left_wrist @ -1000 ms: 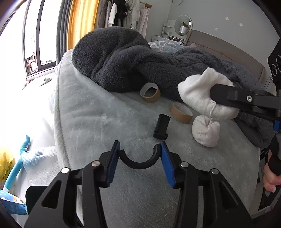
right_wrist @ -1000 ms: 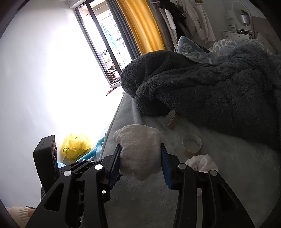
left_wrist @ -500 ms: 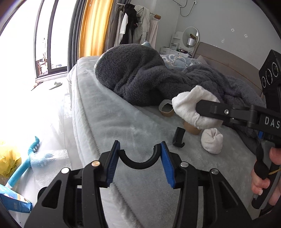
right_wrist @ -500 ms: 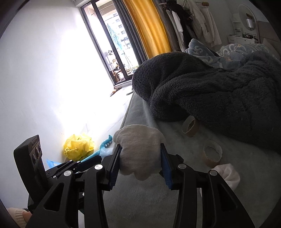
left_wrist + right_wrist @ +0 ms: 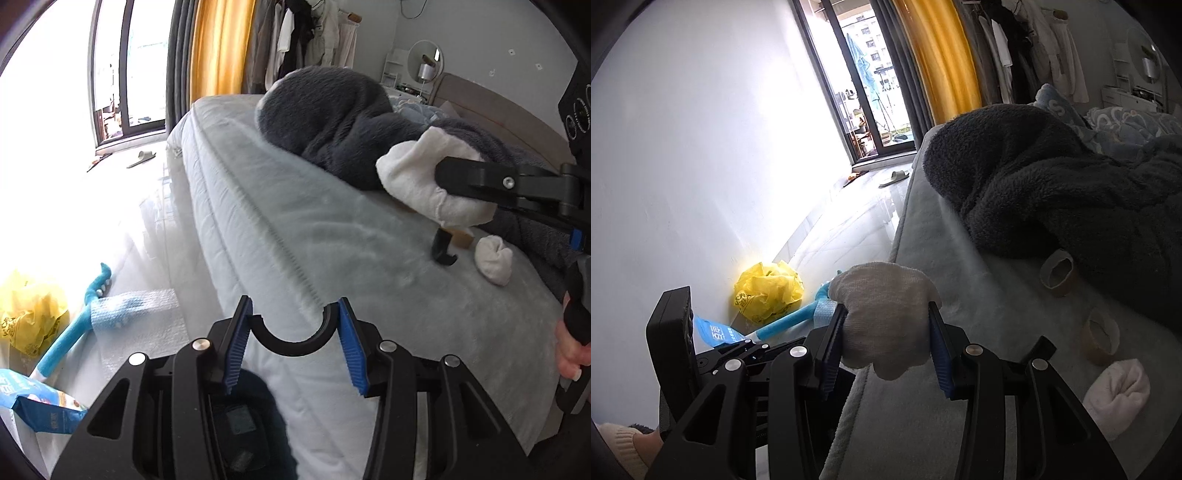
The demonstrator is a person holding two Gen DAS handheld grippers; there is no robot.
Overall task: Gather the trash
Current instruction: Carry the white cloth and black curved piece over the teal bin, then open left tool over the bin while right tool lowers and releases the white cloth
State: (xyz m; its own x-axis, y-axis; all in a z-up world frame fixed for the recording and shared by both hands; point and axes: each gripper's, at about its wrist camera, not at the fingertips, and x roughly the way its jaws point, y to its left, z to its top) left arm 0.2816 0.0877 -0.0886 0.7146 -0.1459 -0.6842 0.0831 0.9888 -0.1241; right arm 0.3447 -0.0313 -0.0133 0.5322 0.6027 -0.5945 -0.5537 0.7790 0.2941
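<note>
A white knitted bundle (image 5: 886,317) is clamped in the right gripper (image 5: 886,347); cardboard rolls (image 5: 1100,335) are seen to its right.

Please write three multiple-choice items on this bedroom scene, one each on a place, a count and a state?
1. Where does the yellow plastic bag lie?
A. on the bed
B. on the floor by the wall
C. on the dark fleece blanket

2. How many cardboard tape cores lie on the bed in the right wrist view?
A. two
B. four
C. none

3. What is the right gripper doing?
A. standing open and empty
B. clamped on a cardboard core
C. clamped on a white cloth bundle

Answers:
1 B, since the bag sits on the pale floor against the white wall.
2 A, since one lies at the blanket's edge and another nearer the camera.
3 C, since both blue pads press on the bundle's sides.
</note>
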